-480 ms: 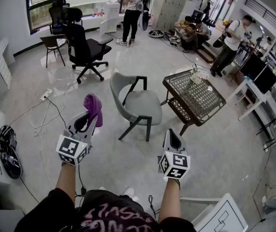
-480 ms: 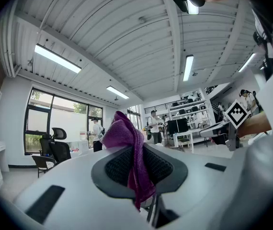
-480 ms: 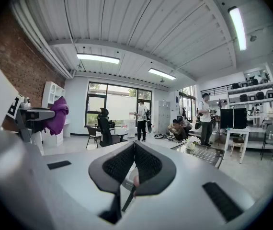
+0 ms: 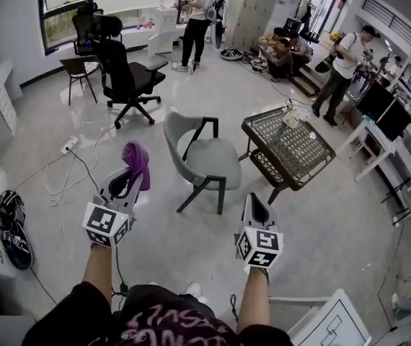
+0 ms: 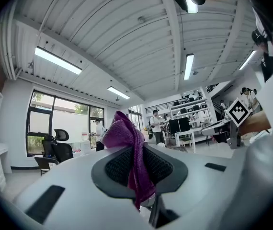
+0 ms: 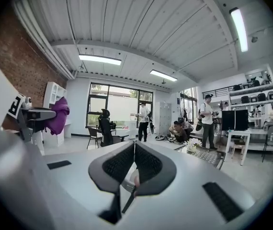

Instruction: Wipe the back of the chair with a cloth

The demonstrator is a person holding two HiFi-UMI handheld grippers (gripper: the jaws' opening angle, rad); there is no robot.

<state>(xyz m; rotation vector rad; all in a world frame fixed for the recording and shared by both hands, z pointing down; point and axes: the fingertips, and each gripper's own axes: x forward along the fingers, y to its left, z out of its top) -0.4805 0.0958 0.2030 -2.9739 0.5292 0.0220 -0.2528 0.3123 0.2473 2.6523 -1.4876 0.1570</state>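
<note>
A grey chair [image 4: 204,157] with a curved back and dark legs stands on the floor ahead of me in the head view. My left gripper [image 4: 132,181] is shut on a purple cloth [image 4: 136,159], which bunches above its tip, left of the chair and apart from it. In the left gripper view the purple cloth [image 5: 129,150] hangs pinched between the jaws of the left gripper [image 5: 139,164]. My right gripper [image 4: 255,207] hovers near the chair's front right. In the right gripper view the right gripper [image 6: 133,164] has its jaws pressed together with nothing between them.
A wire-top side table [image 4: 289,148] with flowers stands right of the chair. A black office chair [image 4: 125,74] and a small dark chair [image 4: 80,68] sit farther back left. Cables [image 4: 68,171] run across the floor on the left. Several people [image 4: 285,49] are at the back.
Both grippers have stayed almost in place; the left one with the cloth has shifted very slightly. The view has edged a little toward the chair.
</note>
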